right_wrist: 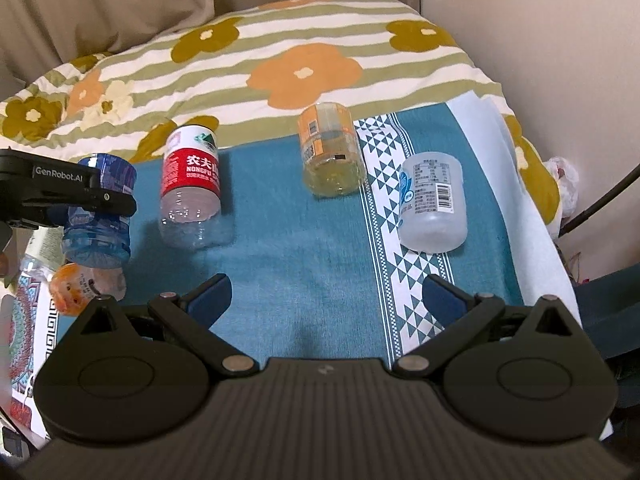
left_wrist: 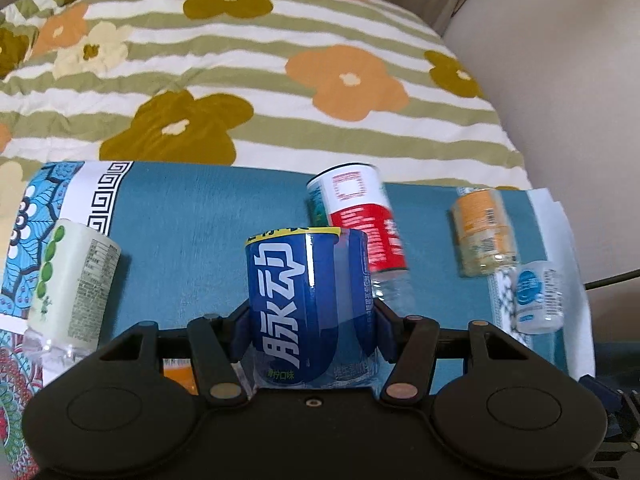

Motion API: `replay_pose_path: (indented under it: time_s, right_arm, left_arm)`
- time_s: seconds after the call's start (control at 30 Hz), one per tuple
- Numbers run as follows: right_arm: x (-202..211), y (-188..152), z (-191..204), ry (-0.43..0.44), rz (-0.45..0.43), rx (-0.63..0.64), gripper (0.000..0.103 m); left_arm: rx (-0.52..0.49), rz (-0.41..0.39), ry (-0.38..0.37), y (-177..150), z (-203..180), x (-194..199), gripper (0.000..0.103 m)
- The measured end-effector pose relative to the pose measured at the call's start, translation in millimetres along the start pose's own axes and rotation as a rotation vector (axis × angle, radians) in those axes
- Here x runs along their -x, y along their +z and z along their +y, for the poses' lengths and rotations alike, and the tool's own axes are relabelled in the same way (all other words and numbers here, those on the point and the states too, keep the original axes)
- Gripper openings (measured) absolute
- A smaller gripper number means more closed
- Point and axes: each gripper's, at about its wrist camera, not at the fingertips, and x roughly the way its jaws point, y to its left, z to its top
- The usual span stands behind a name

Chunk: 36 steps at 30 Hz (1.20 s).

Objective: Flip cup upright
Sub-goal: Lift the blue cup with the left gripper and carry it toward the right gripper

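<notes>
Teal patterned cloth [right_wrist: 304,280] is covering the surface w/ a floral quilt [right_wrist: 280,52] behind. Your left gripper [left_wrist: 310,322] is clamping the blue cut-bottle cup [left_wrist: 308,304], thin clear plastic w/ glossy label, above the cloth; next you're prob. rotating it open-end up. Right gripper [right_wrist: 326,300] is hanging wide open, empty.
</notes>
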Motion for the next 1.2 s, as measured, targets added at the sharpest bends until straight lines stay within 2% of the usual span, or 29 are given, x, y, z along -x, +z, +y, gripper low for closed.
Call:
replay_pose_path:
  time_s: [0.17,0.33,0.53,0.77,0.93,1.13,1.2]
  right_arm:
    - [14,-10,-7,0.024,-0.022,0.01,0.103]
    - [27,-25,-15,0.046,-0.035,0.026,0.103]
    - [40,-52,-25,0.064,-0.032,0.052,0.103]
    - [40,-87,-39,0.066,0.003,0.067,0.103]
    - [35,-107,-53,0.052,0.033,0.051,0.103]
    - [35,-118,-61,0.046,0.043,0.04,0.103]
    - [35,-120,-62,0.044,0.046,0.037,0.103]
  left_arm:
    - [-0.015,-0.028,-0.012,-18,-14,22,0.063]
    - [-0.023,-0.011,-0.027,-49,-29,30,0.063]
    - [-0.045,0.048,-0.034,-96,-46,23,0.063]
    - [-0.087,0.105,-0.003,-140,-58,-3,0.063]
    - [-0.096,0.114,0.014,-154,-61,-23,0.064]
    - [-0.083,0.073,0.013,-154,-62,-27,0.063]
    - [-0.063,0.066,0.008,-153,-60,-27,0.067]
